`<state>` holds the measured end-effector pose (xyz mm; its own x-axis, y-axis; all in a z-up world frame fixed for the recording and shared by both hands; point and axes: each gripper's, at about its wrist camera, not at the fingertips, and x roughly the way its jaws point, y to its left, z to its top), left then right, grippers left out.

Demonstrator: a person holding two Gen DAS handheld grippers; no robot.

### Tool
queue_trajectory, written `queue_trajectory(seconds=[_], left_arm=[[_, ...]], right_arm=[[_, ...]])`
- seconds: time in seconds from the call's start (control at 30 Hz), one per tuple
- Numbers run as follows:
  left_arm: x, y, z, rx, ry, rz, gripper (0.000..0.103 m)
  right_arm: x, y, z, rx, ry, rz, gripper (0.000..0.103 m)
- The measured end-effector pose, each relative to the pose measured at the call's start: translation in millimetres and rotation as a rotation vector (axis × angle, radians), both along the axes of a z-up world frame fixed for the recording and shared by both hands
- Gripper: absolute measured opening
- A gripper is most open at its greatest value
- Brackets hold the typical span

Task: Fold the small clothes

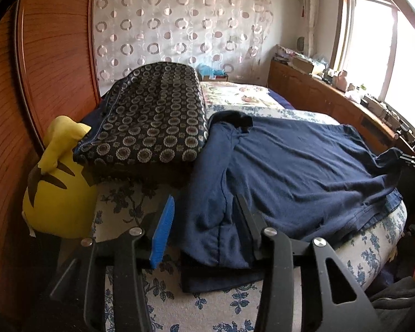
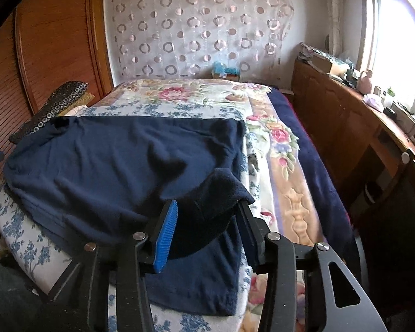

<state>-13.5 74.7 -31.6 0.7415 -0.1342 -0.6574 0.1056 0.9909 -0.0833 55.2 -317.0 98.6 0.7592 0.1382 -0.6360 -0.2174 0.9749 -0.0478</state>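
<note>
Dark navy knit shirt (image 1: 290, 160) lies spread across the near part of the floral blue-and-white bedspread (image 1: 119, 210), collar toward the left by the black circle-patterned folded cushion (image 1: 149, 116).

Left gripper (image 1: 204, 207): jaws wide apart, straddling the shirt's near-left edge; cloth lies between the fingers, not pinched.

Right gripper (image 2: 207, 207): jaws also wide, a raised fold of the shirt (image 2: 119, 166) draped over and between them at its near-right corner; no clamp on it that I can see.

Yellow plush toy (image 1: 55, 193) sits far left against the wooden headboard (image 1: 49, 55).
</note>
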Motion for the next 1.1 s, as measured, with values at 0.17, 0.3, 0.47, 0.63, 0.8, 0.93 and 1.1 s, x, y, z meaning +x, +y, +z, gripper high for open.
queue_trajectory(seconds=[0.17,0.3,0.47,0.63,0.8,0.93,1.1], left_arm=[[5,-5,-16,0.024,0.049,-0.006,0.053],[6,-9,-26,0.023,0.074,-0.015,0.071],[7,-10,-33,0.032,0.084,0.004,0.071],[8,-6,-39,0.045,0.098,0.024,0.071],[8,2,-42,0.038,0.106,0.047,0.071],[7,7,-43,0.027,0.106,0.058,0.071],[6,15,-44,0.001,0.119,0.065,0.071]], right_arm=[[-4,9,-6,-0.011,-0.029,0.007,0.048],[-10,3,-17,-0.014,-0.055,0.007,0.051],[-22,1,-16,-0.013,-0.082,0.018,0.06],[-24,9,-26,-0.023,-0.077,0.048,0.061],[-9,23,-56,0.004,0.004,0.1,0.061],[8,36,-95,0.015,0.094,0.139,0.061],[20,47,-118,-0.021,0.127,0.152,0.061]])
